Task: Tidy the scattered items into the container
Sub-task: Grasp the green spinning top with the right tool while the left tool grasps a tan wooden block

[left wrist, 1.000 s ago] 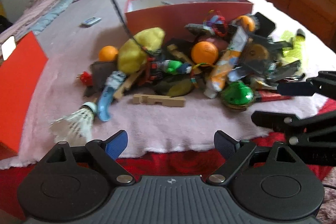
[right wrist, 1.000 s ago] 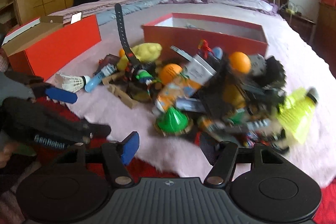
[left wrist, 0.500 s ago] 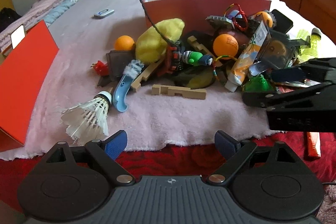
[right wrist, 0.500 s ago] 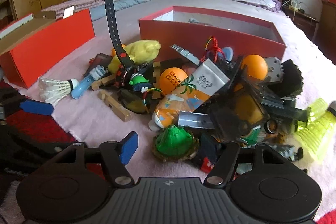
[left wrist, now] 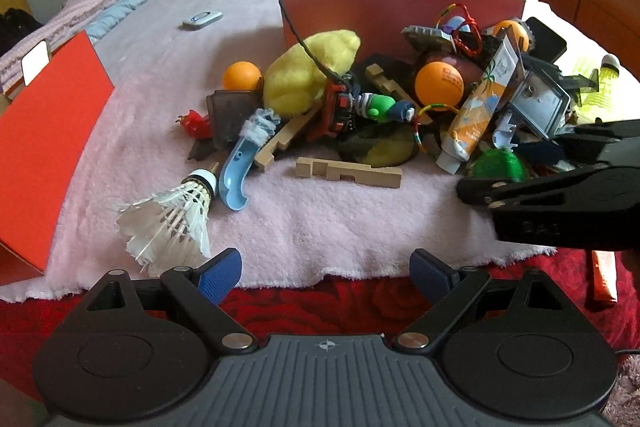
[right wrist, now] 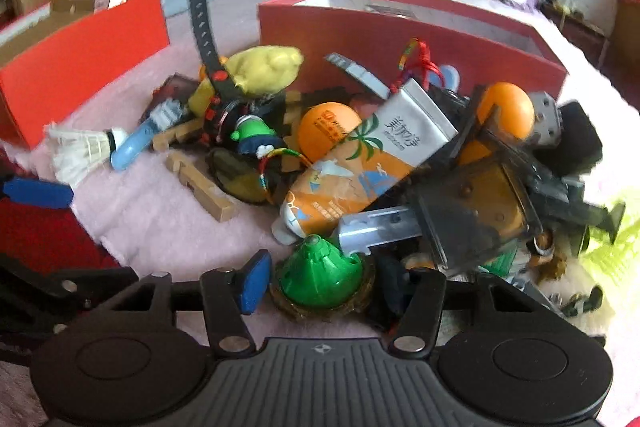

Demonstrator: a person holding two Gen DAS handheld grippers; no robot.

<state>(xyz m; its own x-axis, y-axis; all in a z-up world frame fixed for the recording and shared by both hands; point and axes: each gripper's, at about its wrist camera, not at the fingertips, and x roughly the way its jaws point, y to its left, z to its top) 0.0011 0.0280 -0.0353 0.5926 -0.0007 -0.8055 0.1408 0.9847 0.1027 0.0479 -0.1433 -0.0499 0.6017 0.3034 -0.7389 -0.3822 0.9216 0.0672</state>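
The scattered items lie in a heap on a pale pink fleece blanket point(left wrist: 320, 227) spread on the bed, directly in front of the red box point(left wrist: 400, 7), the open container, whose near wall the back of the heap touches. Taking that box as the landmark: a yellow plush toy point(left wrist: 308, 71) leans just before its left corner, with a black watch strap point(right wrist: 202, 23) rising beside it. Two orange balls sit before the box, one point(left wrist: 241, 76) to the left of the plush, one point(left wrist: 439, 80) near the middle of the heap. An orange-and-white tube point(right wrist: 360, 163) slants down from the box's front toward the near edge of the blanket. Farther from the box lie a notched wooden block point(left wrist: 348, 172), a blue plastic scoop point(left wrist: 238, 175) and a white shuttlecock point(left wrist: 172, 219). A green cone-shaped top point(right wrist: 320, 275) is at the heap's near edge, farthest from the box.

The right tongs point(right wrist: 320, 283) straddle that green top; their jaws have just been closing, the top stands between them, but whether the pads press on it cannot be told. The left tongs point(left wrist: 322, 269) hang spread apart over the blanket's near edge, holding nothing.

A red lid point(left wrist: 44, 147) stands well left of the box.
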